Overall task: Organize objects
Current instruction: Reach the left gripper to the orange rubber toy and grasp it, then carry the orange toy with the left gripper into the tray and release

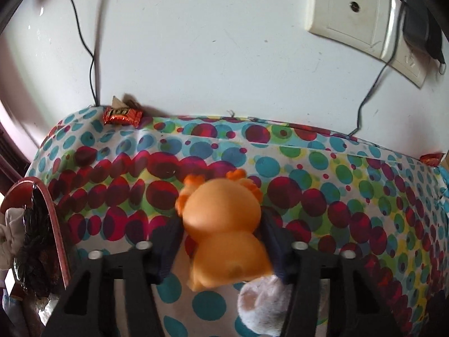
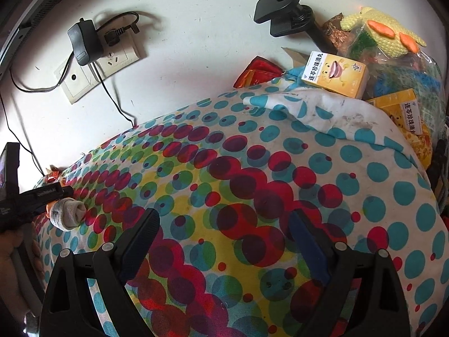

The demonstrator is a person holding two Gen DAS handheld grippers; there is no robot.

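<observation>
The left tongs (image 1: 221, 241) have both pads pressed on one orange rubber toy (image 1: 224, 230), held above the dotted cloth of the surface (image 2: 407, 230). One rolled white sock (image 1: 261, 306) lies on the cloth just beside this toy. The right tongs (image 2: 224, 241) stand wide open with nothing between them, over the middle of the surface. At the far right corner are two yellow medicine boxes (image 2: 336, 75), one knitted yellow toy (image 2: 384, 31) and one red packet (image 2: 258, 73). One wrapped candy (image 1: 122, 116) lies at the far left edge, against the wall.
</observation>
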